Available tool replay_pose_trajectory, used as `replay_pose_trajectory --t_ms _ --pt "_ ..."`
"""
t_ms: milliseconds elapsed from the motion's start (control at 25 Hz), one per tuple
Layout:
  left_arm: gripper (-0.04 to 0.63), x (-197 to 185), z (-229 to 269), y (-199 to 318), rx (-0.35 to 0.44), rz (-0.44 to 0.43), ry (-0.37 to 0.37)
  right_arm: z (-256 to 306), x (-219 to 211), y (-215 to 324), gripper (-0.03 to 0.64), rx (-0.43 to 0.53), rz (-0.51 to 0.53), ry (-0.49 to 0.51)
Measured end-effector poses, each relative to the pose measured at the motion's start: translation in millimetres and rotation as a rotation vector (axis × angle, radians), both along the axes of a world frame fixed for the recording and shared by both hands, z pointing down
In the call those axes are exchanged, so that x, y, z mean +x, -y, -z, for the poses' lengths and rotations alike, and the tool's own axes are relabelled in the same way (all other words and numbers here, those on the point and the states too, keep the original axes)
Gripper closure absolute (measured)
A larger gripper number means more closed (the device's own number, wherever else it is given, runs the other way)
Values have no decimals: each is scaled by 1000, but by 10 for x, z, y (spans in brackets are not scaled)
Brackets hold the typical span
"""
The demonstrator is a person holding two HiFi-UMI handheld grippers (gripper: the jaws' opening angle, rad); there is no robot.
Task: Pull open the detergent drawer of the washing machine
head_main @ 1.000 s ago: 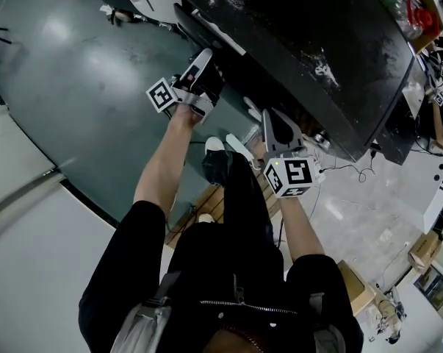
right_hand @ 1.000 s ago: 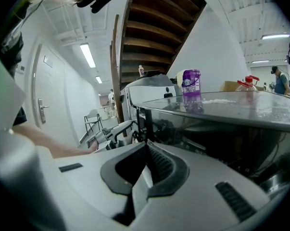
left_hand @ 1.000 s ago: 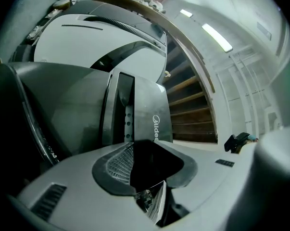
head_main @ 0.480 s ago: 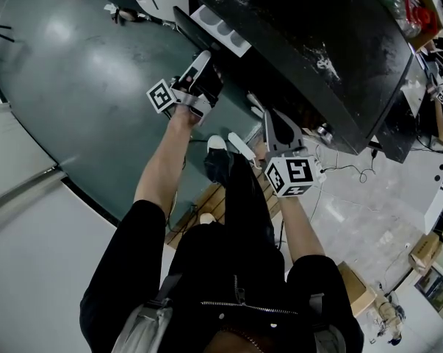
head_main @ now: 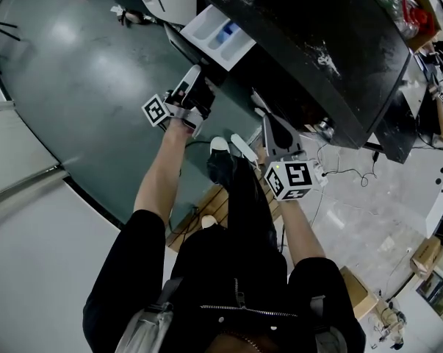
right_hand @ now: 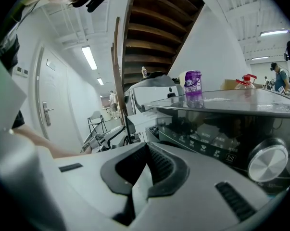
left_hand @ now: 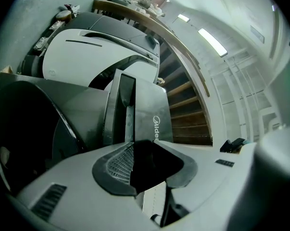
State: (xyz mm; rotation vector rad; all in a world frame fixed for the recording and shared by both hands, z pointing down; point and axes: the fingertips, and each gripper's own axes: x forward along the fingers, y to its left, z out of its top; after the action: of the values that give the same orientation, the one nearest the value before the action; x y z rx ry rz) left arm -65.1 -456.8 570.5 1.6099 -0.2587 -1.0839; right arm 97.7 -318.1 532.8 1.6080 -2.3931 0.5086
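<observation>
The black-topped washing machine (head_main: pixel 309 43) fills the upper right of the head view. Its white detergent drawer (head_main: pixel 215 34), with a blue compartment, stands pulled out to the left. My left gripper (head_main: pixel 195 76) is just under the drawer's front, pointing upward. In the left gripper view the left gripper (left_hand: pixel 135 146) is shut on the dark edge of the drawer front (left_hand: pixel 152 112). My right gripper (head_main: pixel 269 120) hangs before the machine's control panel; its pads (right_hand: pixel 157 165) meet, nothing between them. From the right gripper view, the drawer (right_hand: pixel 144 118) juts out to the left of the panel.
A round knob (right_hand: pixel 267 163) sits on the control panel, and a purple bottle (right_hand: pixel 193 86) stands on the machine's top. A second, white machine (left_hand: pixel 101 52) is beside it. Wooden stairs (right_hand: pixel 154 28) rise behind. A wooden pallet (head_main: pixel 206 204) lies by the person's feet on the green floor (head_main: pixel 81 72).
The drawer has slid out of the machine, from barely showing to well extended. My left gripper moved down-left with it. The right gripper shifted slightly.
</observation>
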Motion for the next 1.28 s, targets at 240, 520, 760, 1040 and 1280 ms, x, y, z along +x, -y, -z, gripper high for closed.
replay_pose_trajectory --t_ms 240,520,760,1040,1280 --pt "479 -172 -11 -160 -5 17 1 13 -7 -192 611 -12 -2 -2" --pt "555 -297 -68 -340 -20 52 56 59 33 -351 611 -1 -5 -12" --pt "568 -443 62 -533 24 131 294 120 44 -511 611 5 -3 -7" --pt "575 -348 426 -860 210 168 889 311 -20 -611 611 44 12 -27" --pt "575 -367 714 -1277 365 254 1361 595 -58 -787 611 83 13 -23"
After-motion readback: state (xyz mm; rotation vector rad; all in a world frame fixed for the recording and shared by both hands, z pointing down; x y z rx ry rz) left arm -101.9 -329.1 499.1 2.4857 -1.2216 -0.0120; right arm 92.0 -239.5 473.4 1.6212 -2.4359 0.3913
